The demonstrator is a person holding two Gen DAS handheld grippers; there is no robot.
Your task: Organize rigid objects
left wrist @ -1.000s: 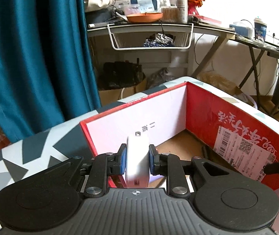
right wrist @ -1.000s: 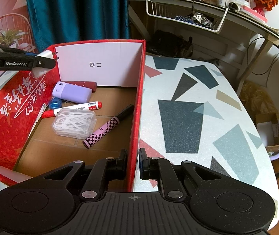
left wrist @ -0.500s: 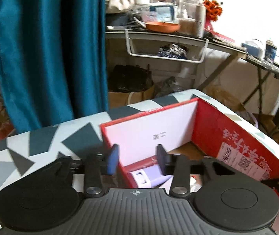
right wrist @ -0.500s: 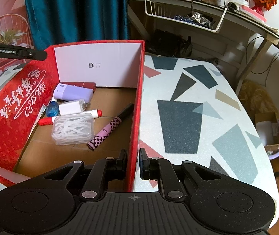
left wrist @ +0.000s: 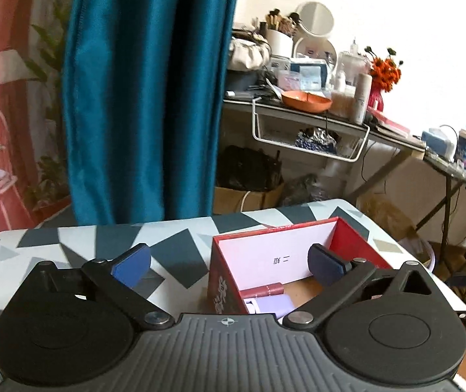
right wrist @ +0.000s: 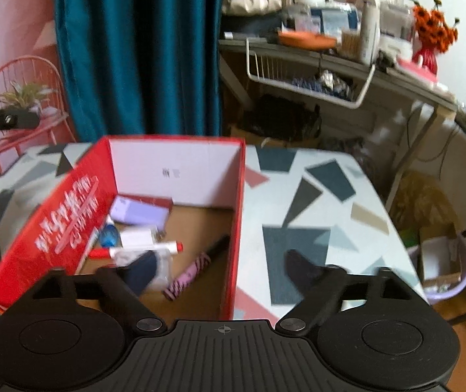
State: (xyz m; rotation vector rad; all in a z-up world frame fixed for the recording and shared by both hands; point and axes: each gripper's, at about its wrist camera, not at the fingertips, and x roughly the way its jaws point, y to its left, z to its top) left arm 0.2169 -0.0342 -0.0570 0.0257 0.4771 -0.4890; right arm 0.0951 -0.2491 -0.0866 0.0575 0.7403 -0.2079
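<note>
Both grippers' fingers now wide apart, empty — red box [right wrist: 180, 170] on patterned table [right wrist: 314, 196], teal curtain [left wrist: 144, 98] behind.

Both wrist views look down over the red box [left wrist: 298, 258] [right wrist: 174, 170].

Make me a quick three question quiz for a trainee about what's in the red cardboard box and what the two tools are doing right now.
1. True or false: the left tool is clamped on a white charger.
2. Multiple choice: inside the red cardboard box, the pink-and-black checkered pen lies nearest which wall? A) the red printed wall on the left B) the red wall on the right C) the white far wall
3. Fill in: the right tool has its jaws ____.

Key
1. False: its blue pads stand wide apart with nothing between them.
2. B
3. open, though this view is blurred.
</note>
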